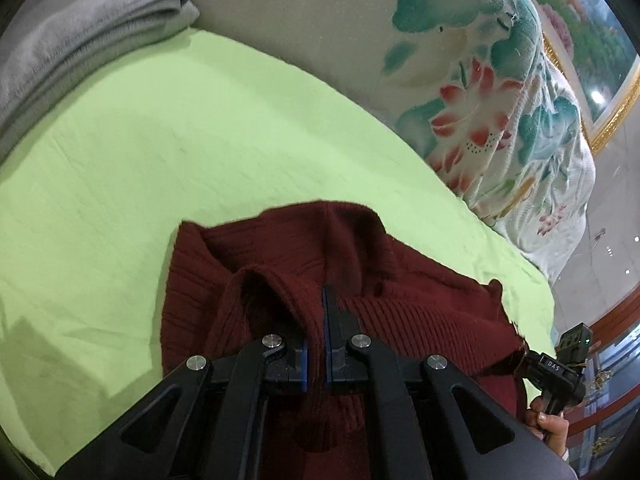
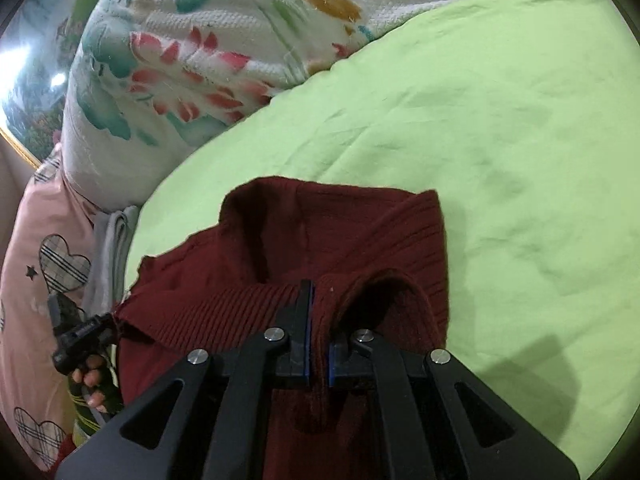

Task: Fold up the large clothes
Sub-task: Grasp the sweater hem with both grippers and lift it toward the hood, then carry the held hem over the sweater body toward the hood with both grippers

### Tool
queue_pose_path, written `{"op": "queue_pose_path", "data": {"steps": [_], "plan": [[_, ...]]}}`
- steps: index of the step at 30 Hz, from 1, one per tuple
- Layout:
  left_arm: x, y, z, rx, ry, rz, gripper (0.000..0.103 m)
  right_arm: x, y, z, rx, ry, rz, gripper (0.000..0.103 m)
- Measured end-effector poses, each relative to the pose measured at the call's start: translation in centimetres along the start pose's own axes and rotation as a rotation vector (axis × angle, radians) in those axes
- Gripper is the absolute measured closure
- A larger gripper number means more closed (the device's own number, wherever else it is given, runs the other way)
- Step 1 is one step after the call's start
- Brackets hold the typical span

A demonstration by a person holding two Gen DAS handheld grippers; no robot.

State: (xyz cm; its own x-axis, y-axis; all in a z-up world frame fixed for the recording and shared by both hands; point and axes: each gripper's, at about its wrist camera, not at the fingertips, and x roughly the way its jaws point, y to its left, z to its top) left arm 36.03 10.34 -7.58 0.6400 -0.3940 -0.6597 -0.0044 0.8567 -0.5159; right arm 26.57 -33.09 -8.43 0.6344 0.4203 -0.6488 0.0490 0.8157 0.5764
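I have both grippers, left and right, clamped tight on the maroon sweater, lying on the green sheet near its floral-blanket edge.

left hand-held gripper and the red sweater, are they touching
Touching. In the left wrist view, the left hand-held gripper has its jaws shut on a pinched fold of the red sweater, the knit squeezed between the blue pads.
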Motion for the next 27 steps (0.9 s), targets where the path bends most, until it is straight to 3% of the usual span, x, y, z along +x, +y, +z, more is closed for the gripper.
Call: {"op": "queue_pose_path", "data": {"steps": [3, 5, 7, 10, 14, 18, 21, 25, 27], "plan": [[-0.8, 0.2, -0.5, -0.011, -0.007, -0.024, 0.094, -1.0, 0.1, 0.1, 0.012, -0.018, 0.011, 0.088], [-2.5, 0.0, -1.3, -0.017, -0.017, -0.04, 0.087, -2.3, 0.5, -0.1, -0.006, -0.05, -0.017, 0.064], [-4.3, -0.4, -2.6, -0.012, -0.036, -0.059, 0.079, -4.5, 1.1, -0.7, -0.038, -0.105, -0.018, 0.056], [-6.2, -1.9, -5.2, -0.006, -0.028, -0.126, 0.078, -6.2, 2.4, -2.0, -0.074, -0.136, 0.014, 0.056], [-5.1, -6.3, -7.6, 0.102, 0.045, -0.18, 0.077, -4.6, 4.9, -3.7, -0.156, -0.051, 0.043, 0.056], [-2.7, -7.4, -6.5, 0.147, 0.052, -0.065, 0.075, -2.4, 5.3, -3.8, -0.182, -0.014, -0.035, 0.056], [-1.7, -4.6, -4.3, 0.075, 0.031, 0.014, 0.075, -1.6, 2.9, -2.9, -0.108, -0.019, -0.122, 0.056], [-2.0, 0.0, -2.3, -0.022, -0.006, 0.101, 0.077, -2.6, 1.1, -2.5, -0.032, -0.054, -0.116, 0.056], [-3.4, 2.0, -2.2, -0.074, -0.032, 0.1, 0.077, -3.3, 1.5, -2.7, -0.037, -0.073, -0.13, 0.056]]}}
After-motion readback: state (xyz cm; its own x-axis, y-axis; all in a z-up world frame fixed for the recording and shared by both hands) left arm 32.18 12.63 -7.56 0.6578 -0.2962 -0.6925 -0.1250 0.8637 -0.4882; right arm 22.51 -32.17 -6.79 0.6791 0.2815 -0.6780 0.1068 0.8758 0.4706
